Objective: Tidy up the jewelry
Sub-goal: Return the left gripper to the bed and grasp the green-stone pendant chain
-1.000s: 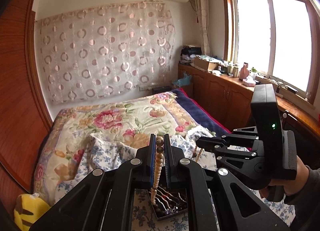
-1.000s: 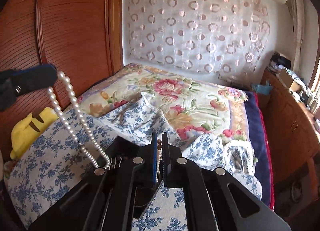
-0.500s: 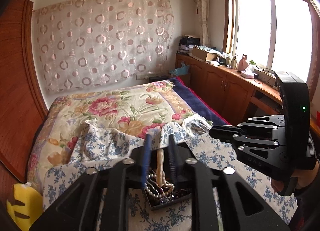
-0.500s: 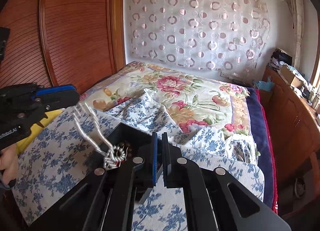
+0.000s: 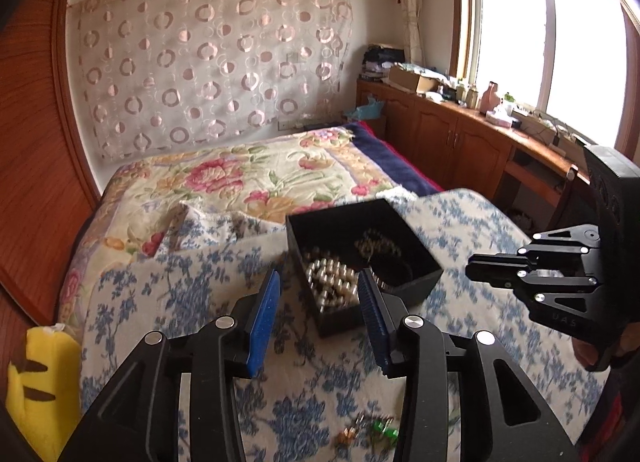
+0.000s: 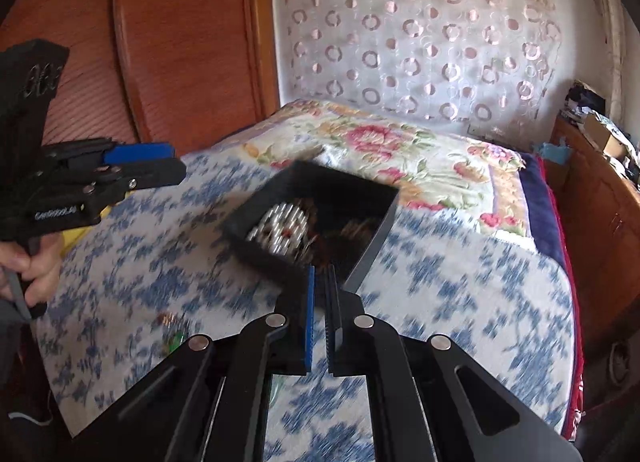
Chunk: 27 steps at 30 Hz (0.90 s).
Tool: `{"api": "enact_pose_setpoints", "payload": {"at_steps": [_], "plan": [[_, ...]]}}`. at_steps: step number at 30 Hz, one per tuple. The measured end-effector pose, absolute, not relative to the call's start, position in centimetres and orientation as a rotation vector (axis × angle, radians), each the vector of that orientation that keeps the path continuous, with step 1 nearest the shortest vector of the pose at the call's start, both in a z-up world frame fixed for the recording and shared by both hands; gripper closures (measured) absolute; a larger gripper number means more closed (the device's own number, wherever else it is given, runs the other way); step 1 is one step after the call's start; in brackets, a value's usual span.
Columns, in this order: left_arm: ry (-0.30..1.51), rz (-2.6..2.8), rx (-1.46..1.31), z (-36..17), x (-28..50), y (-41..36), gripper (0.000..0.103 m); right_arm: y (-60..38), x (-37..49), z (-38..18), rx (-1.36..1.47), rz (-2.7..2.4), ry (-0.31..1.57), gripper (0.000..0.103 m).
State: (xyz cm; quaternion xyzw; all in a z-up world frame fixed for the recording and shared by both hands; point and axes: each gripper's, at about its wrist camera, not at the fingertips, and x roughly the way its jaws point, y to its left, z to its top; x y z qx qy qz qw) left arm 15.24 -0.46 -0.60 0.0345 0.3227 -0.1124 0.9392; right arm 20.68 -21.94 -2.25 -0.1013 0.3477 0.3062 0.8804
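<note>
A black open box sits on the blue-flowered cloth on the bed. A white pearl necklace lies heaped in its near-left part, with darker bead jewelry behind it. My left gripper is open and empty, its blue pads just short of the box's near edge. In the right wrist view the box and pearls lie just ahead of my right gripper, which is shut with nothing seen in it. Small green and brown pieces lie loose on the cloth, also in the right wrist view.
A floral quilt covers the bed behind the cloth. A wooden headboard panel stands to the left, wooden cabinets under the window to the right. A yellow plush toy lies at the bed's left edge.
My left gripper lowered the pearl necklace into the box, opened and let it go, then drew back. The right gripper stayed shut and moved back from the box.
</note>
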Motion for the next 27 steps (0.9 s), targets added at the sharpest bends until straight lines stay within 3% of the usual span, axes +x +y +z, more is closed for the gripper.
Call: {"api": "enact_pose_setpoints", "payload": {"at_steps": [3, 5, 6, 15, 16, 17, 27], "plan": [[0.694, -0.220, 0.073, -2.5, 14.0, 0.3, 0.064, -21.4, 19.5, -3.8, -0.221, 0.661, 0.755, 0.090], [0.716, -0.221, 0.060, -3.4, 13.7, 0.7, 0.064, -20.8, 18.5, -4.8, -0.247, 0.674, 0.765, 0.076], [0.721, -0.220, 0.058, -3.6, 13.5, 0.8, 0.064, -20.5, 18.1, -5.3, -0.259, 0.680, 0.769, 0.076], [0.770, -0.258, 0.060, -6.5, 10.2, -0.6, 0.063, -19.4, 16.7, -8.8, -0.338, 0.702, 0.856, 0.076], [0.778, -0.269, 0.052, -6.9, 10.0, -0.9, 0.057, -19.3, 16.7, -8.9, -0.349, 0.700, 0.859, 0.082], [0.784, -0.277, 0.047, -7.1, 9.8, -1.2, 0.053, -19.4, 16.7, -9.0, -0.363, 0.690, 0.857, 0.097], [0.832, -0.296, 0.074, -9.2, 9.1, -3.6, 0.053, -21.6, 17.2, -8.9, -0.343, 0.645, 0.868, 0.096]]}}
